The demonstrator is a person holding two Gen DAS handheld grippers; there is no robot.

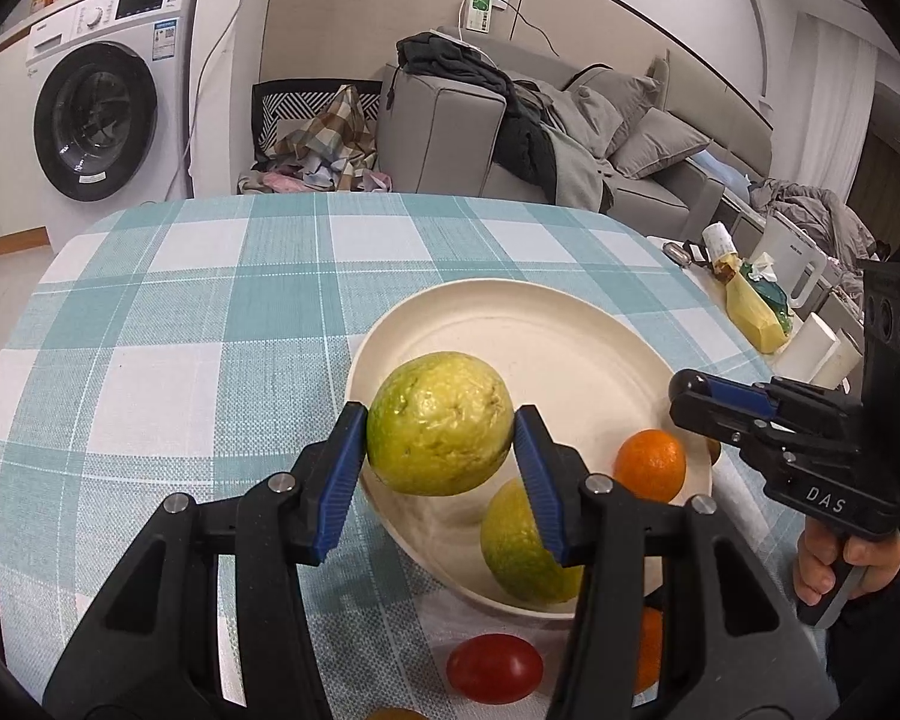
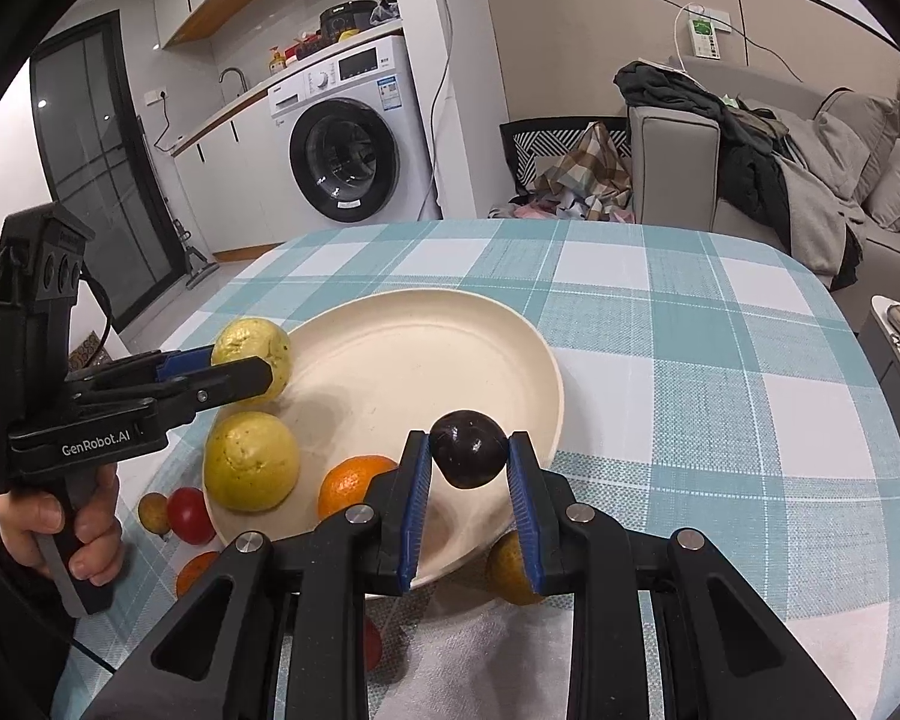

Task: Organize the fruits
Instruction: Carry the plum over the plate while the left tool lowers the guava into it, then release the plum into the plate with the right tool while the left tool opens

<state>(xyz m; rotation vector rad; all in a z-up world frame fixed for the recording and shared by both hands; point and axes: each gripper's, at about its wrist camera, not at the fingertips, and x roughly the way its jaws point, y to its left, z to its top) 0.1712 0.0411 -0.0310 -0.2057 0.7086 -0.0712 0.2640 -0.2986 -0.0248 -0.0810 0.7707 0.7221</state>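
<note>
We see left tool [image 1: 441,441] clamping guava [image 1: 440,423] — right tool [image 2: 469,468] clamping plum [image 2: 468,449] — both above plate [image 2: 390,324], 6 o'clock side.

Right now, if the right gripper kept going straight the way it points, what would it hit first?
Probably the plate. The right gripper, shut on a dark plum, points down over the plate's near rim, so the plum would likely touch the bare plate floor first. Depth is hard to judge here.

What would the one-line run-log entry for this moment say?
left gripper: shut on guava over plate | right gripper: shut on plum over plate | on plate: guava, orange
</note>
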